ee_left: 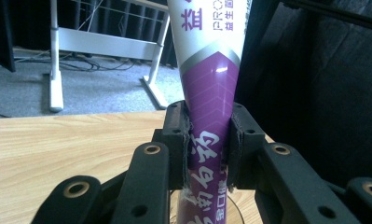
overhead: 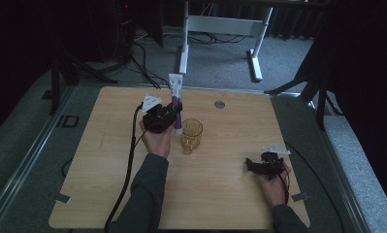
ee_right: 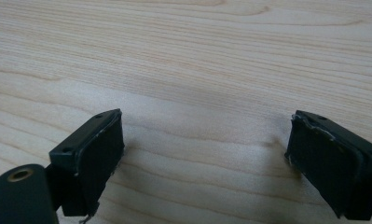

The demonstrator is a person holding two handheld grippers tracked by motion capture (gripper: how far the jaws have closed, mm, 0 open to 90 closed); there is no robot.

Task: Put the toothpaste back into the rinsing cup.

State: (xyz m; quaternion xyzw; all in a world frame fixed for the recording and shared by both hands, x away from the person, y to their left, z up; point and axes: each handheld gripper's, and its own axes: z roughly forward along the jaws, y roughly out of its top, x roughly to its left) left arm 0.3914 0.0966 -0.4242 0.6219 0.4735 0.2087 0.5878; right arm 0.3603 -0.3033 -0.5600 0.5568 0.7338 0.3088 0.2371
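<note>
A white and purple toothpaste tube (overhead: 176, 100) stands upright just left of a clear glass mug (overhead: 191, 135) near the middle of the wooden table (overhead: 108, 160). My left gripper (overhead: 174, 110) is shut on the tube. In the left gripper view both pads press the purple part of the tube (ee_left: 209, 102), whose white top rises out of frame. My right gripper (overhead: 253, 165) rests low over the table at the front right, apart from the mug and tube. In the right gripper view it (ee_right: 204, 151) stands open with bare wood between its pads.
A small round grey grommet (overhead: 219, 104) sits in the tabletop at the back. A white desk frame (overhead: 220, 29) and cables lie on the floor beyond the table. Dark stands flank both sides.
</note>
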